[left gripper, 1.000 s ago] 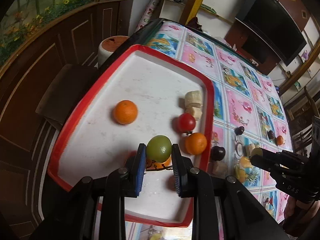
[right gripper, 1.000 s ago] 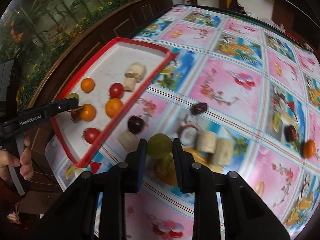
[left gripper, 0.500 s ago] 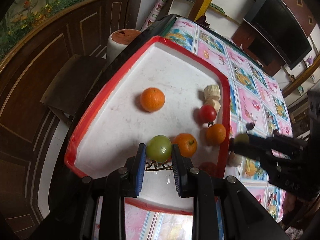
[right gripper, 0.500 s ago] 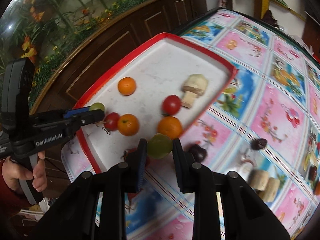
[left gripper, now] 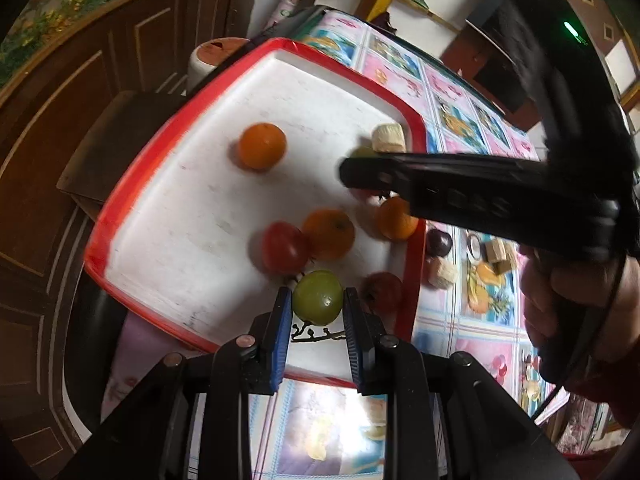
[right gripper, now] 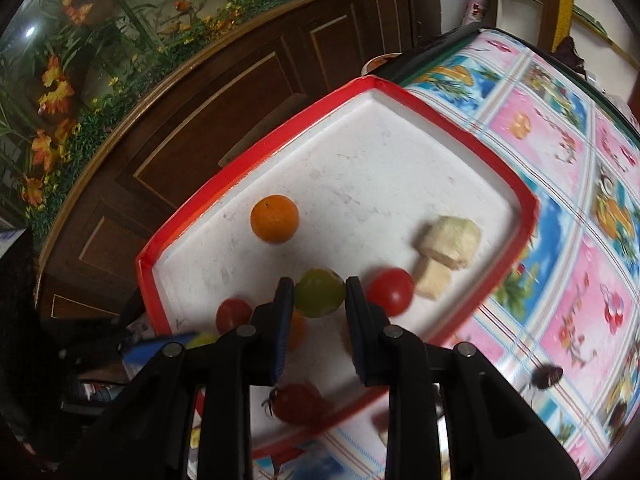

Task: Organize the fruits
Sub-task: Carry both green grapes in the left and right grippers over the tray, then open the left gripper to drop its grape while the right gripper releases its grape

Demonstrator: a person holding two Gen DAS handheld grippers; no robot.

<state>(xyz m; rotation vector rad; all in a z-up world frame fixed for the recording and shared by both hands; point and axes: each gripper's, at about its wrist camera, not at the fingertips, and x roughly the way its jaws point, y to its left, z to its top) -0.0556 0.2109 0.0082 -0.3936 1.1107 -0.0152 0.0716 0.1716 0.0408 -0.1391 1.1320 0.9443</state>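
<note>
We hold a green fruit in each claw: the left gripper is closed on one green fruit over the near part of the red-rimmed tray, and the right gripper pinches a second green fruit above the middle of the same tray. The tray floor below us is already crowded. Just ahead of the left claw sit a red tomato and an orange touching each other, with another tomato beside our right finger. Under the right claw a tomato lies just beside the fruit, near two pale banana pieces. The main risk, we judge, is release: round fruit let go from any height can roll, knock its neighbours, or run to the low rim and off. The two tools also work close together over one tray, so a careless swing could make them collide. A hard squeeze may bruse the soft skin.
</note>
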